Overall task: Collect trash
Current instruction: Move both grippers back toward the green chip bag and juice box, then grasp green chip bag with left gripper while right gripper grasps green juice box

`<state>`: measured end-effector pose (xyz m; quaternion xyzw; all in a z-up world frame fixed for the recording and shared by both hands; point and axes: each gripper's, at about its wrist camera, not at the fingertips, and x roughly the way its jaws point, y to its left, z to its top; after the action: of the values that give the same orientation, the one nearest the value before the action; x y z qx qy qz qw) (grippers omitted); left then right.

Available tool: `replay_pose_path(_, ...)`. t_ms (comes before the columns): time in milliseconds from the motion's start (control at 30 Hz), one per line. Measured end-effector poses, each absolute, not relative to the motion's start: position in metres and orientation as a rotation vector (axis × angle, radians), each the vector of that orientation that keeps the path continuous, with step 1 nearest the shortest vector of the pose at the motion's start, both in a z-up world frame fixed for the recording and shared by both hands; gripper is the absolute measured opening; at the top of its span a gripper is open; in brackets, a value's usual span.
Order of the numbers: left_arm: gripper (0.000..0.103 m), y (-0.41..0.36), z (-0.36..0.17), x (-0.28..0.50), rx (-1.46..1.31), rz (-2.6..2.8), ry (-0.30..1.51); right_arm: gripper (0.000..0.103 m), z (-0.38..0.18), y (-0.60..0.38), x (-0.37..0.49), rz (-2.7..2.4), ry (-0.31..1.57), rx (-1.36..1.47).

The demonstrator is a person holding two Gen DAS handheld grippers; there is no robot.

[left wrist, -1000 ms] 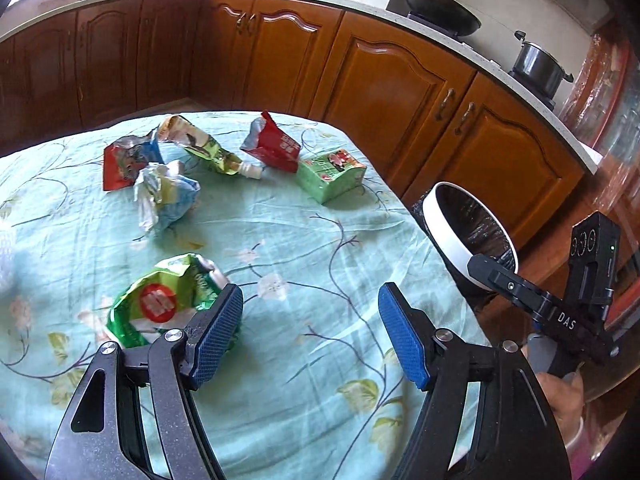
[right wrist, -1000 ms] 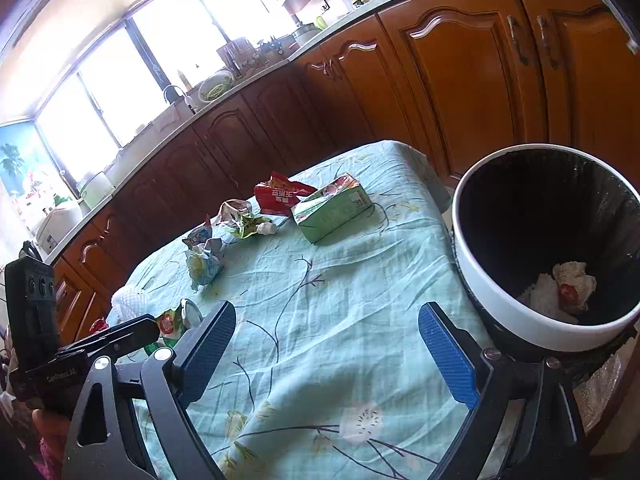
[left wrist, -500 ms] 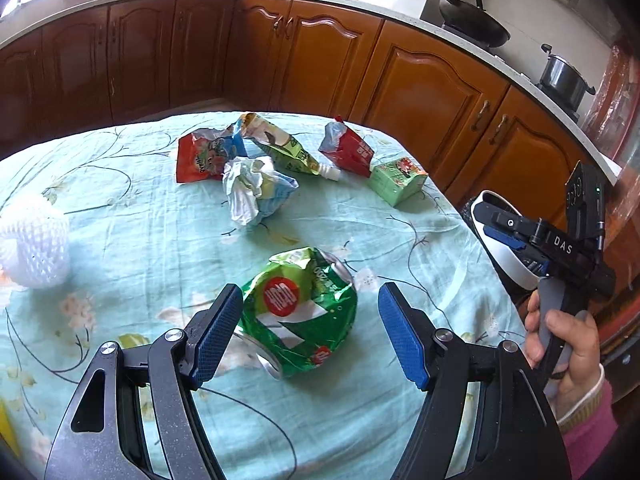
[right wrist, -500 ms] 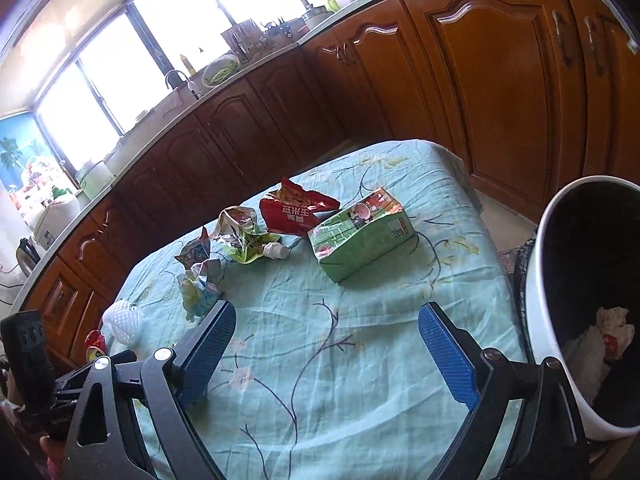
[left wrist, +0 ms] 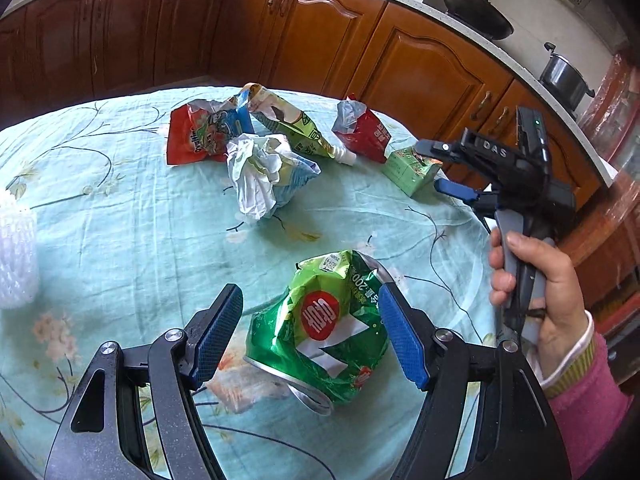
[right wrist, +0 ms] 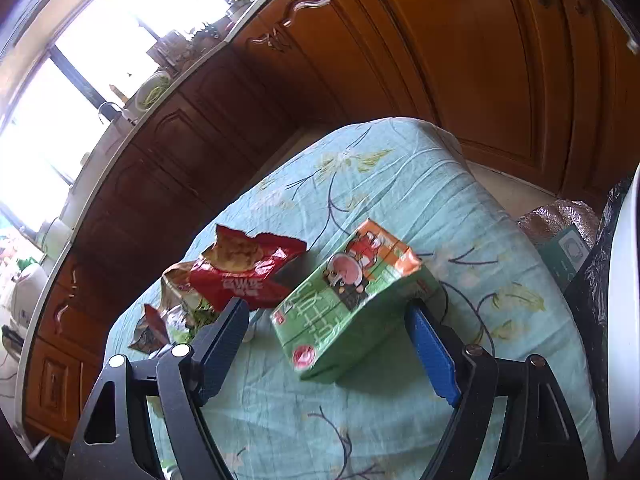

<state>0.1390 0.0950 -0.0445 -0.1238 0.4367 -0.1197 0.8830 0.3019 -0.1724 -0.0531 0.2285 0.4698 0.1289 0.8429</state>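
Two hand-held claws over a cloth-covered counter strewn with trash, each straddling one piece.

The left claw [left wrist: 310,334] stands open around a crushed green can [left wrist: 320,332] lying on the counter [left wrist: 120,216]; the right blue pad looks to touch the can's edge, the left pad stands clear of it. The right claw [right wrist: 326,342], whose jaws have just been closing, is open around a green carton [right wrist: 348,300] lying flat, neither pad pressing on it. Just beyond the carton lies a red snack bag [right wrist: 244,272]. From the left view, a crumpled white and blue wrapper [left wrist: 266,176] lies further back, with a red pouch [left wrist: 196,136] and a green squeeze pouch [left wrist: 296,124] behind it. A hand [left wrist: 540,288] in a pink sleeve [left wrist: 592,400] grips the right claw's handle. The white rim of a bin [right wrist: 624,280] stands at the counter's right edge.
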Motion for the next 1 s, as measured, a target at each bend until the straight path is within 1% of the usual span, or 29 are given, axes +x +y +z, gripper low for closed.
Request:
replay_pose_path(100, 0.072, 0.09, -0.049, 0.143, -0.249, -0.262, 0.933, 0.082, -0.059, -0.163, 0.313, 0.249, 1.018, 0.433)
replay_pose_path(167, 0.071, 0.086, -0.049, 0.144, -0.247, -0.277, 0.939, 0.078, -0.058, -0.156, 0.313, 0.239, 1.018, 0.354)
replay_pose_path(200, 0.071, 0.083, -0.048, 0.144, -0.243, -0.284, 0.939, 0.075, -0.057, -0.153, 0.312, 0.243, 1.018, 0.32)
replay_pose_path(267, 0.071, 0.079, -0.047, 0.142, -0.231, -0.294, 0.942, 0.065, -0.054, -0.15, 0.308, 0.283, 1.014, 0.28)
replay_pose_path(333, 0.07, 0.074, -0.048, 0.14, -0.222, -0.311, 0.952, 0.053, -0.048, -0.15, 0.301, 0.314, 1.001, 0.246)
replay_pose_path(367, 0.069, 0.071, -0.048, 0.139, -0.217, -0.318, 0.957, 0.05, -0.043, -0.149, 0.296, 0.322, 0.996, 0.213)
replay_pose_path(400, 0.068, 0.069, -0.049, 0.137, -0.21, -0.325, 0.959, 0.049, -0.039, -0.15, 0.291, 0.331, 0.995, 0.187)
replay_pose_path(467, 0.061, 0.062, -0.05, 0.132, -0.196, -0.346, 0.967, 0.049, -0.036, -0.153, 0.279, 0.372, 0.993, 0.164)
replay_pose_path(533, 0.048, 0.058, -0.052, 0.128, -0.188, -0.368, 0.979, 0.048, -0.036, -0.157, 0.266, 0.41, 0.998, 0.163)
replay_pose_path(600, 0.042, 0.052, -0.054, 0.125, -0.186, -0.39, 0.986, 0.048, -0.036, -0.165, 0.249, 0.437, 1.0, 0.157)
replay_pose_path(867, 0.04, 0.02, -0.05, 0.12, -0.141, -0.436, 0.965, 0.048, -0.027, -0.213, 0.189, 0.466, 0.953, 0.252)
replay_pose_path(1000, 0.038, 0.014, -0.044, 0.118, -0.166, -0.436, 0.939, 0.048, -0.015, -0.237, 0.171, 0.46, 0.911, 0.3)
